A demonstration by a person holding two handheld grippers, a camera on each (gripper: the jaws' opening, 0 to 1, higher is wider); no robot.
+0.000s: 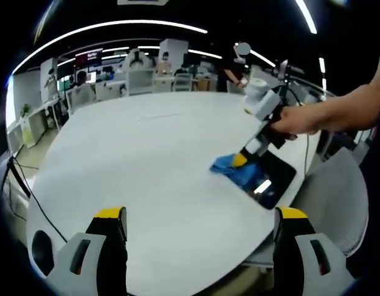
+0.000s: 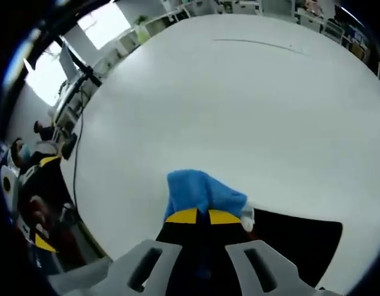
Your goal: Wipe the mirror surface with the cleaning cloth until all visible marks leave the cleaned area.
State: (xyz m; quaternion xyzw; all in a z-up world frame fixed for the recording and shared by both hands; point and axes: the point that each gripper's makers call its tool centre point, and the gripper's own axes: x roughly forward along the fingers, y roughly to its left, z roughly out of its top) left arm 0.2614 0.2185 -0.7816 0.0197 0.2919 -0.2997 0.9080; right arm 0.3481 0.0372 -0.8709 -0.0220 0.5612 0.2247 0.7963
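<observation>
A blue cleaning cloth [image 1: 230,168] lies bunched on the left end of a dark flat mirror [image 1: 273,176] near the right edge of the white table [image 1: 153,160]. My right gripper [image 1: 241,160], held by a person's hand, presses down on the cloth with its yellow tips together. In the right gripper view the same cloth [image 2: 199,193] bulges out ahead of my right gripper [image 2: 202,216], which is shut on it, and the mirror [image 2: 301,243] stretches off to the right. My left gripper [image 1: 201,216] hovers open over the table's near side, well apart from the cloth.
A black cable [image 1: 26,191] runs over the table's left edge. A grey chair [image 1: 338,197] stands beside the mirror's corner. Desks, chairs and people fill the office behind the table. A thin dark line [image 2: 258,43] marks the far tabletop.
</observation>
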